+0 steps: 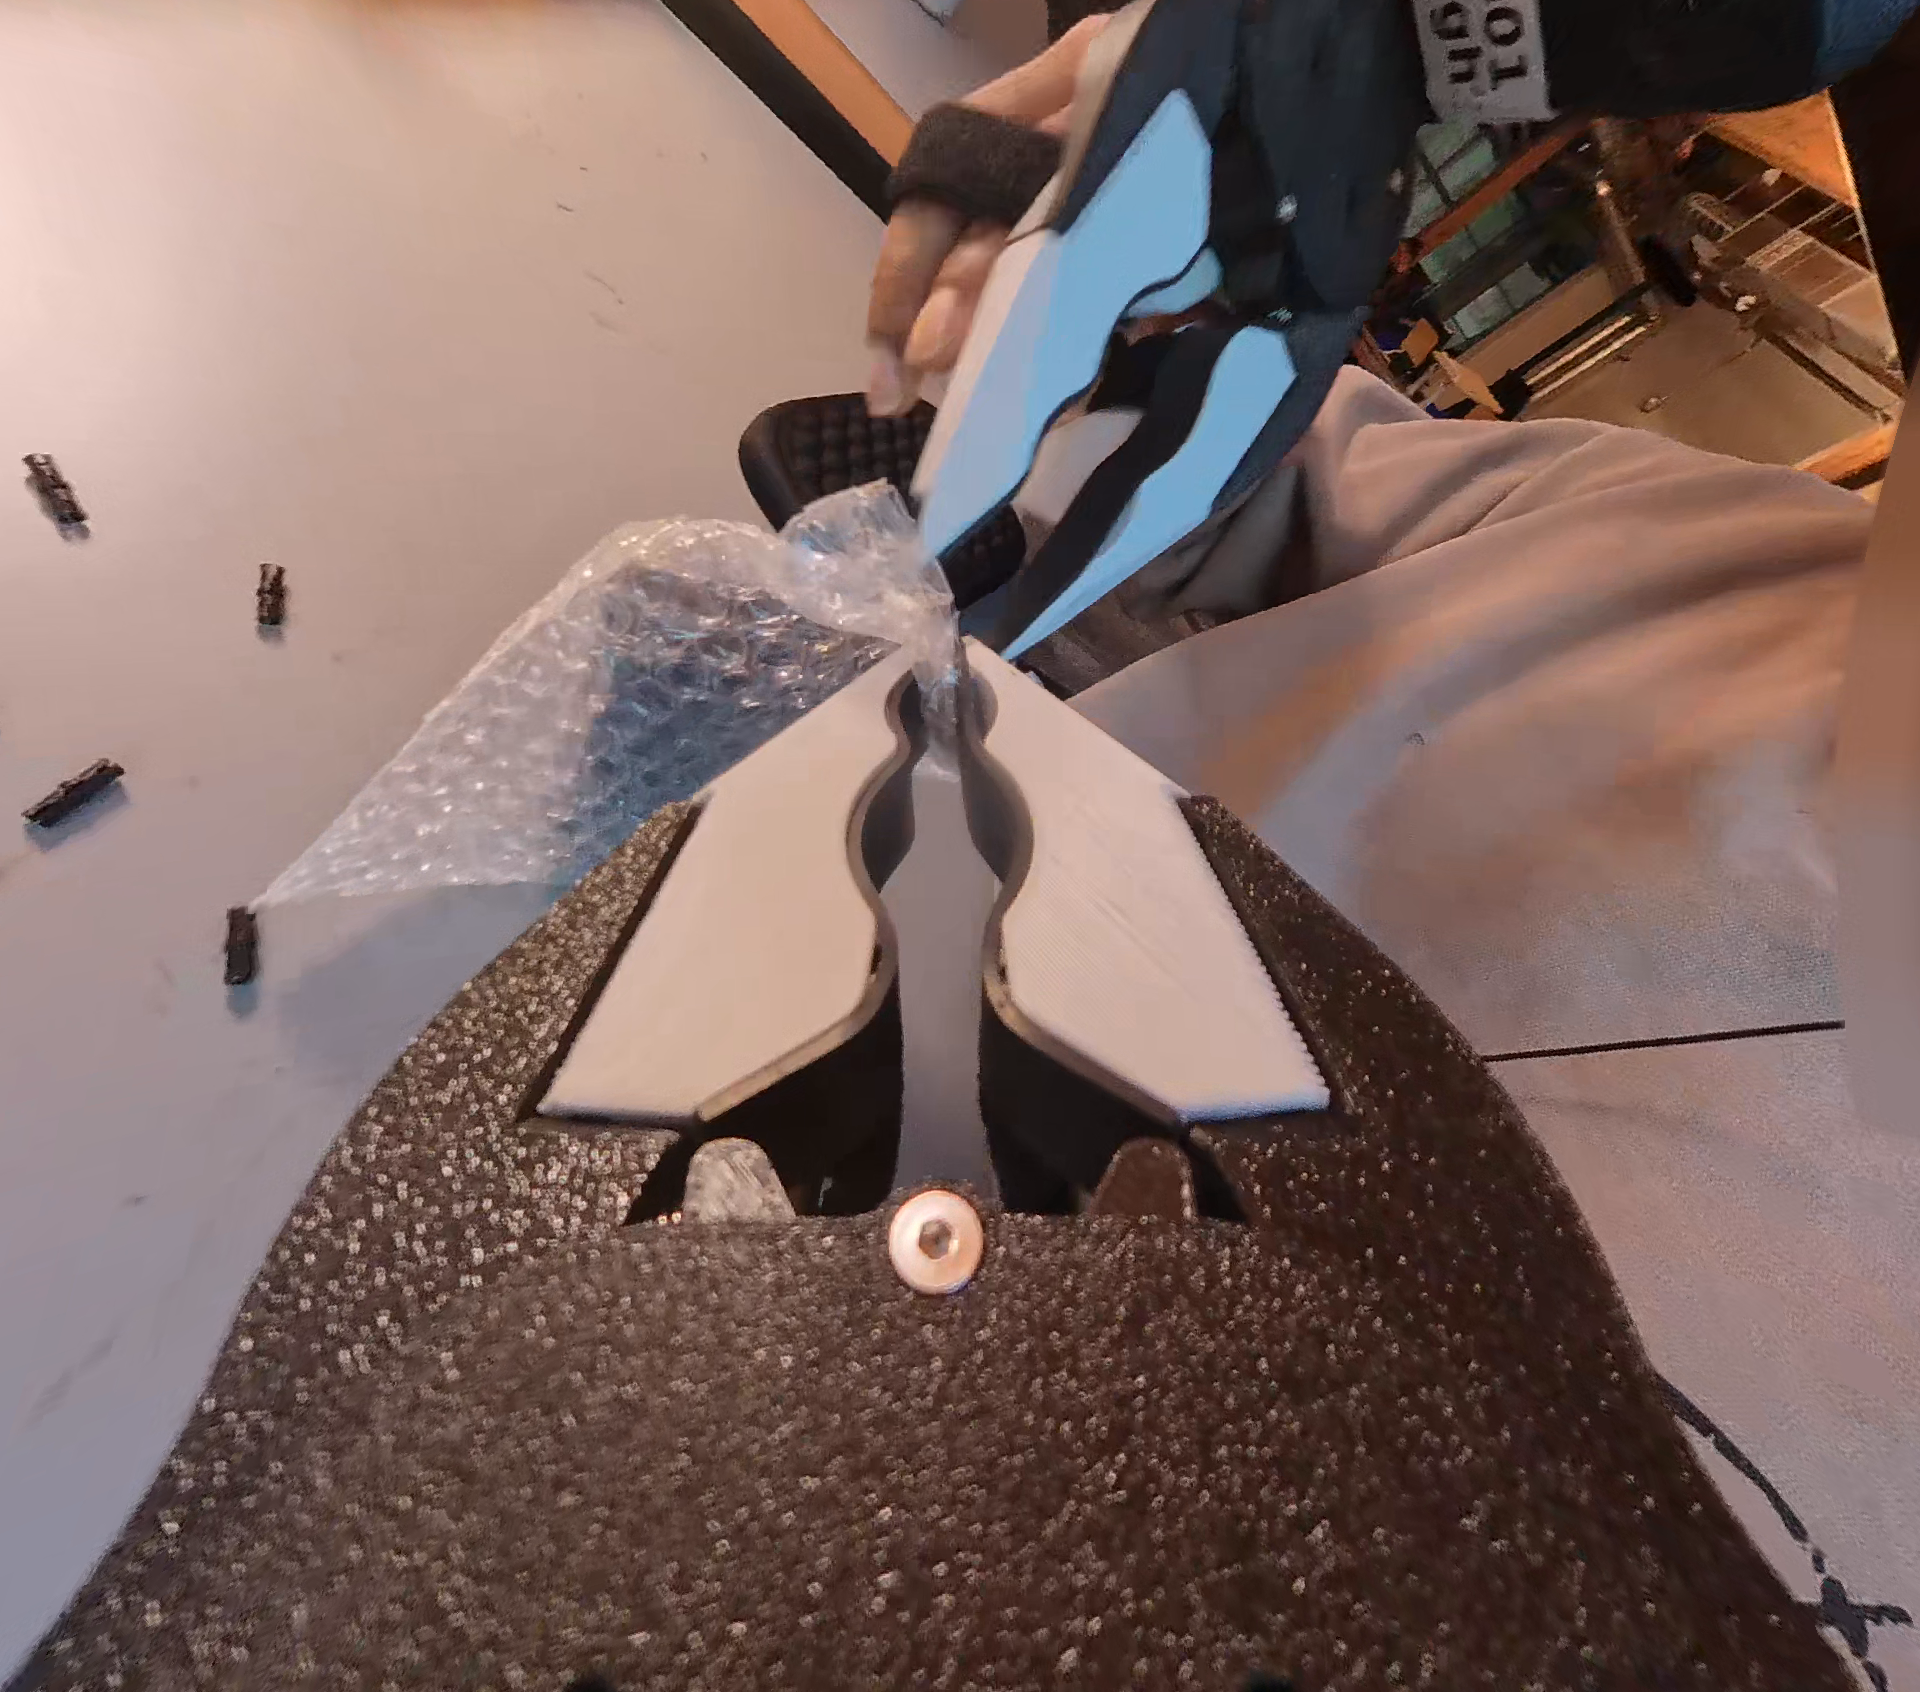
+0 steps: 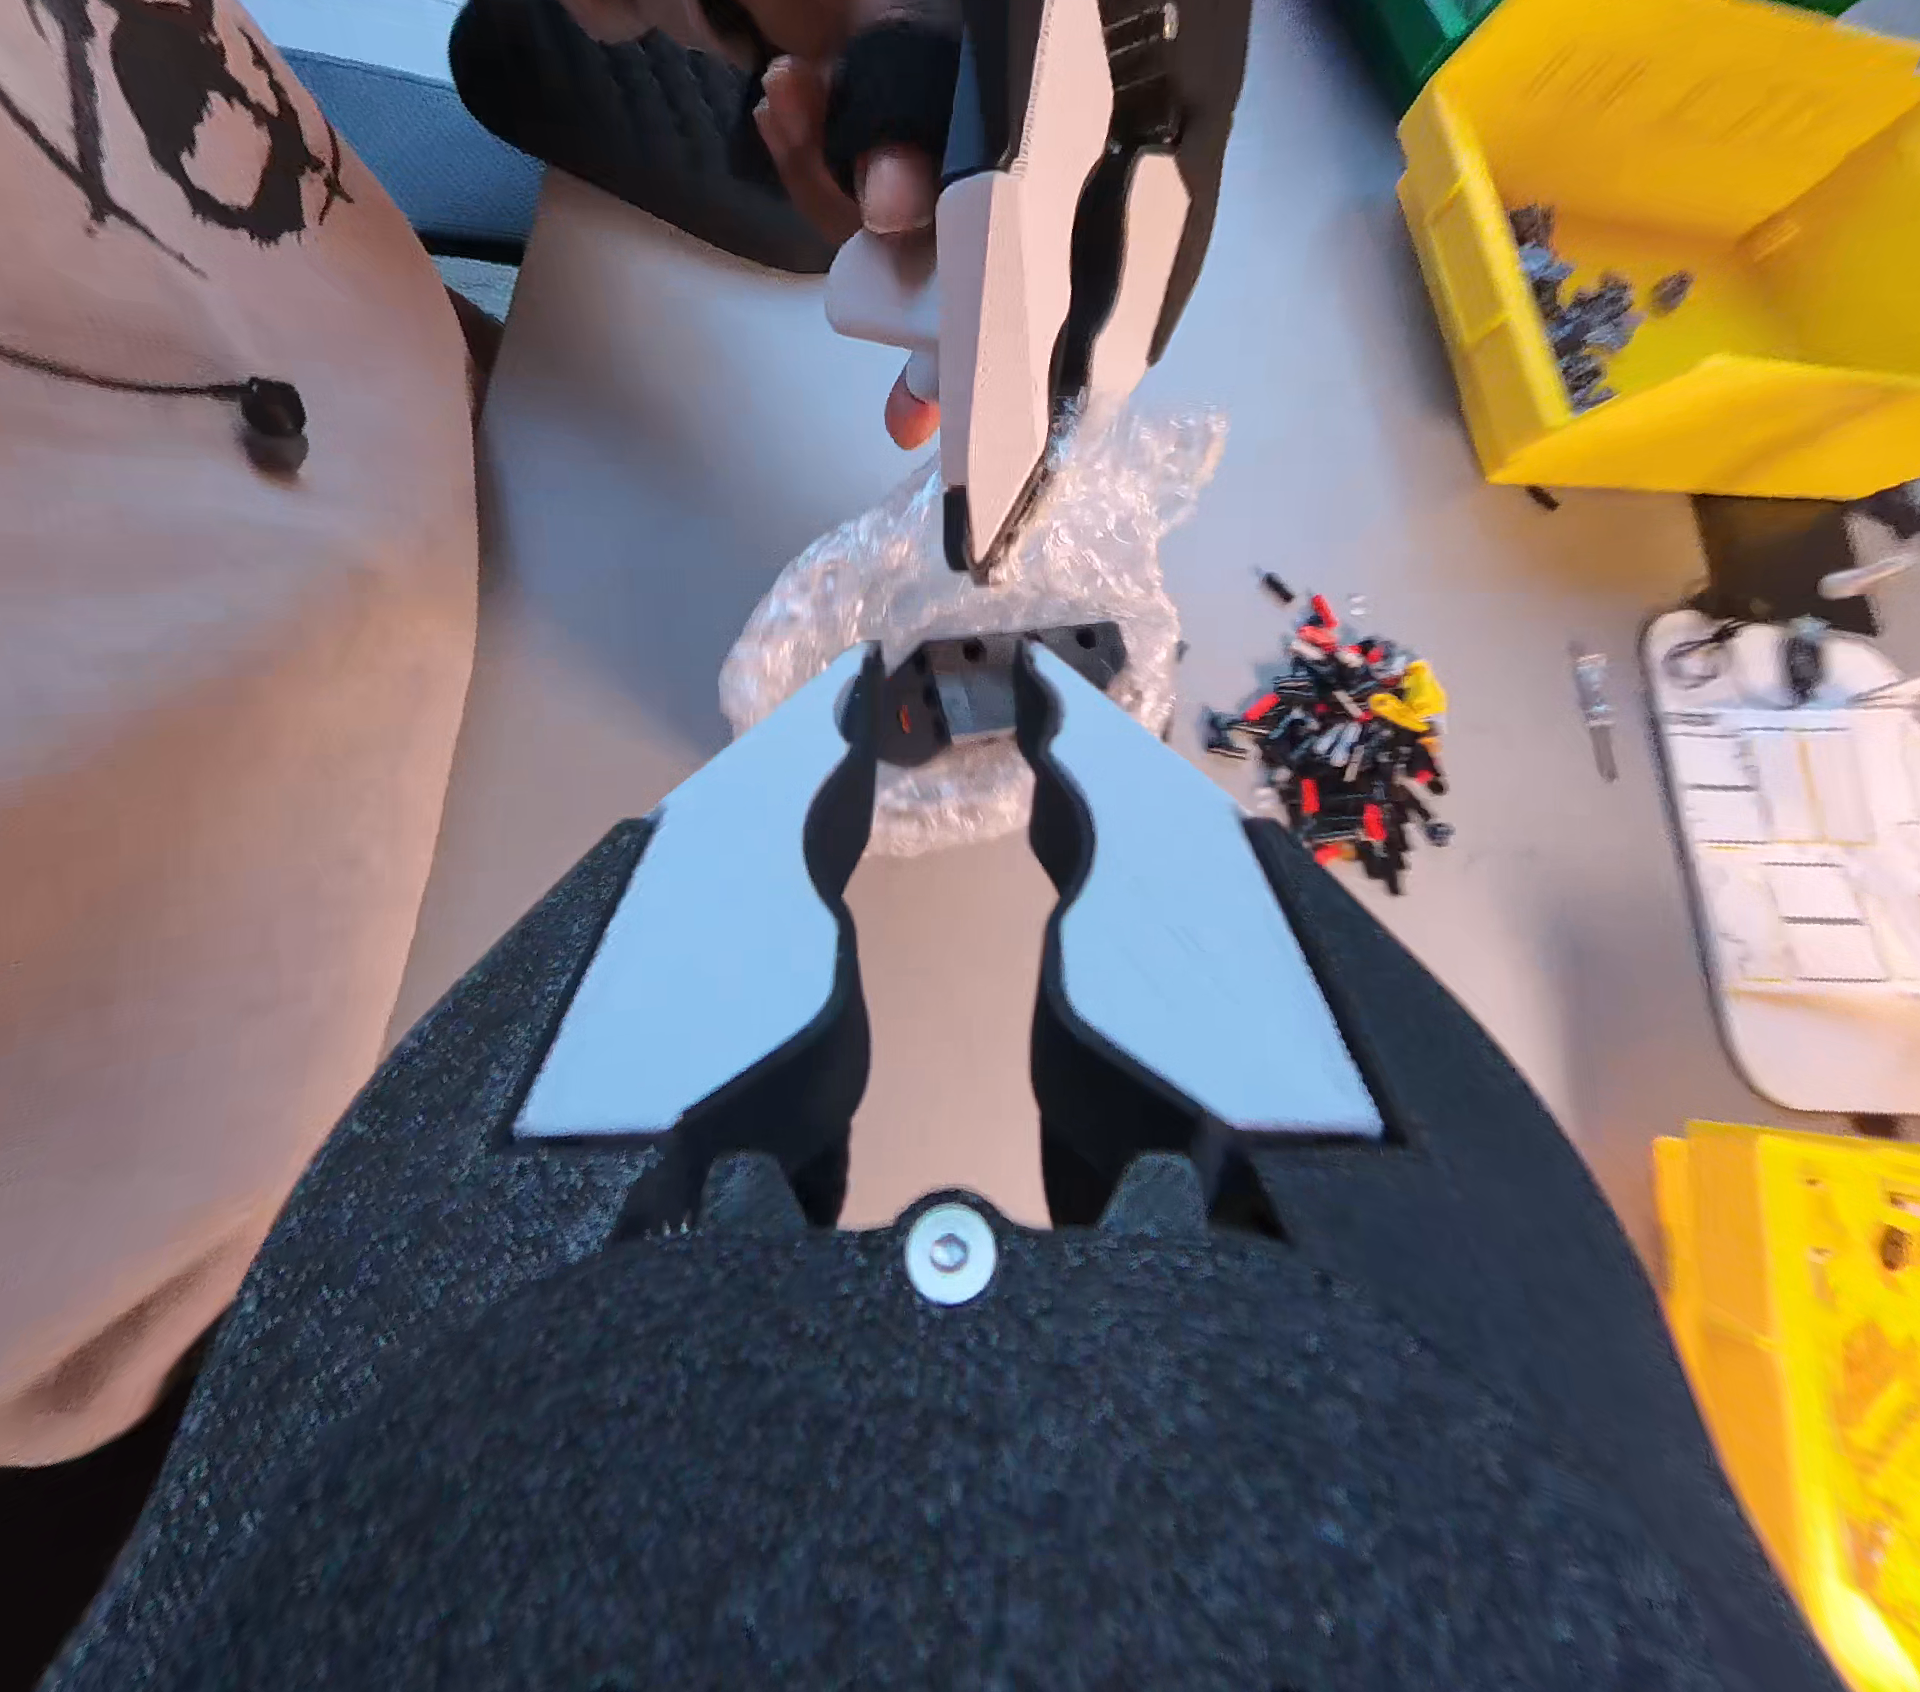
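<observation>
Workshop; parts bins [image 2: 1662, 229], shelving [image 1: 1621, 260]

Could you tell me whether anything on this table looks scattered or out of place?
Yes. A heap of small red and black parts lies loose on the table beside the bubble wrap rather than in the yellow bin, and several black pieces lie scattered singly.

Left claw [image 1: 940, 686] pinched closed, right claw [image 2: 951, 686] parted (slightly)

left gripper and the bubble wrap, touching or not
Touching. The left wrist view shows the left gripper pinching a twisted edge of the bubble wrap between its fingertips.
</observation>
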